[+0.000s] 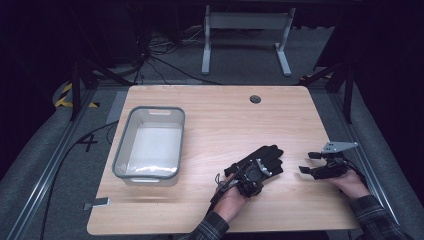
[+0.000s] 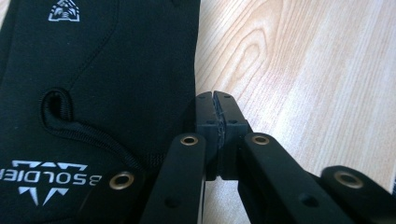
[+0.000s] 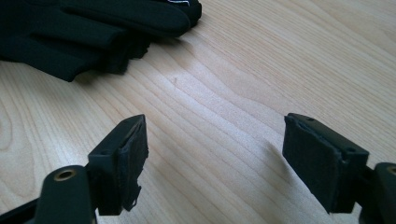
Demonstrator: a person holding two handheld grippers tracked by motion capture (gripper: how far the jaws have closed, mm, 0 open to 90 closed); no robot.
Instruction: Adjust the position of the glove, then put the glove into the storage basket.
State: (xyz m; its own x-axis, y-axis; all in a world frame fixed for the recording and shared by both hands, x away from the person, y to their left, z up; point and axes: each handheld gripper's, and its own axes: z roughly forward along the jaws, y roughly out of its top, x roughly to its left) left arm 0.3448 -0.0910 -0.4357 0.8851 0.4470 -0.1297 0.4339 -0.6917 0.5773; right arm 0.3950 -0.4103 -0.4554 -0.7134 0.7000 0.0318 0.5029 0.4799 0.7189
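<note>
Black glove [image 1: 262, 159] is lying flat on the wooden table [image 1: 220, 120], near the front edge and right of the middle. Left gripper [image 1: 250, 176] is resting over the glove's cuff end; in the left gripper view its jaws are pressing together with nothing between them, just beside the glove's edge [image 2: 93, 93]. Right gripper [image 1: 311, 162] is sitting to the glove's right, jaws standing wide apart over bare wood. Grey plastic bin [image 1: 150, 142] is sitting on the table's left side.

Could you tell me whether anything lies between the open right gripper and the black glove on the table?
Nothing visible does. Bare wood of the table separates the right gripper, jaws open, from the black glove. The left gripper, jaws shut, sits at the glove's edge, on its far side.
</note>
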